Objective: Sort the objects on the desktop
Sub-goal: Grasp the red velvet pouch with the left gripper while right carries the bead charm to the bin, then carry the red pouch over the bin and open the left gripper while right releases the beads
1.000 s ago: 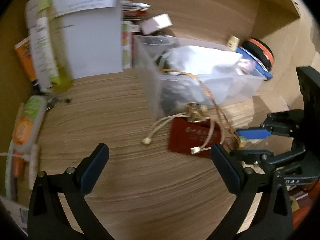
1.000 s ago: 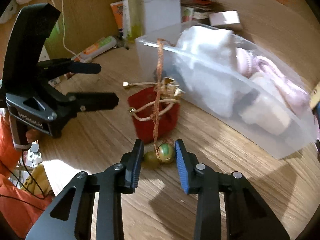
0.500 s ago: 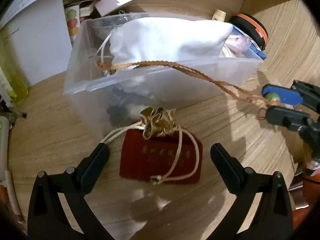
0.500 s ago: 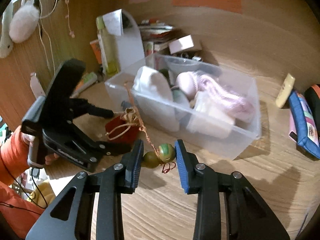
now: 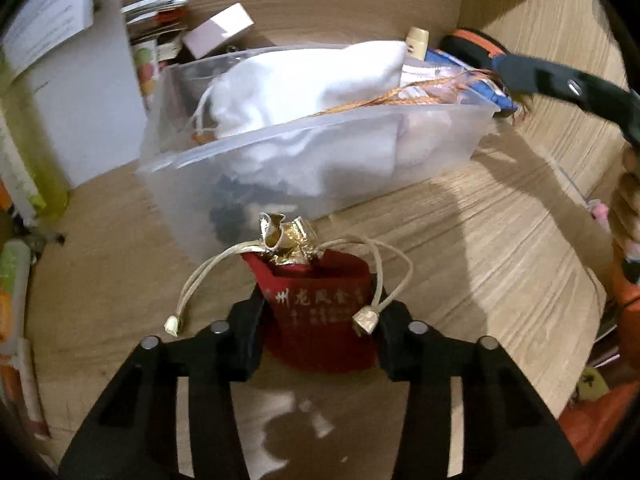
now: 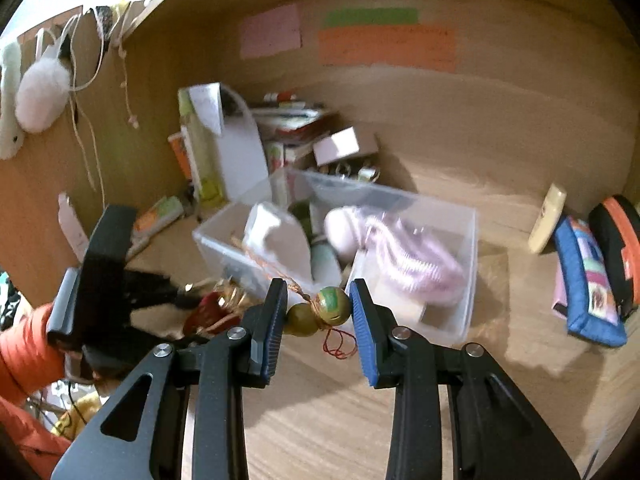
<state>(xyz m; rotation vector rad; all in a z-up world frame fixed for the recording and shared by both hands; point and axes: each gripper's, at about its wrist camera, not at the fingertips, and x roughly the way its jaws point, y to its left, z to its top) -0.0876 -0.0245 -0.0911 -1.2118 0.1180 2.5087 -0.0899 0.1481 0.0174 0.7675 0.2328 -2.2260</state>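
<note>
Left gripper [image 5: 320, 320] closing on the red drawstring pouch [image 5: 320, 320]; both fingers flank the pouch body and look to be touching its sides, pouch sitting on the wooden desk [image 5: 500, 260] right between the jaws. Left of that gripper: a tube-like item [image 5: 12, 280] lying at the far left edge, a yellow-green bottle [image 5: 36, 160] and a white file holder [image 5: 92, 92] further ahead-left. Pouch's cream cords [image 5: 192, 284] loop out on both sides, one metal tip just left of the left finger, the other tip [image 5: 365, 320] lying over the pouch front by the right finger; gold-lined mouth [image 5: 288, 236] points away from the gripper, just short of the clear plastic bin [image 5: 304, 160]. Bin directly ahead, holding a white cloth bag [image 5: 304, 80] and darker bits, blurred. An orange braided cord [image 5: 400, 102] runs across the bin's top toward the upper right, to the right gripper [image 6: 319, 312], seen there as a dark arm. Right gripper narrow, clamped on two beads [image 6: 320, 312], one olive, one green-striped, at the end of that cord, with a red thread tail hanging below. From the right wrist view: left gripper and an orange sleeve [image 6: 24, 344] ahead-left, bin ahead with a pink knitted item [image 6: 408, 260] inside, blue patterned case [image 6: 584, 280] and a black-orange case [image 6: 616, 252] off to the right against the wall.
</note>
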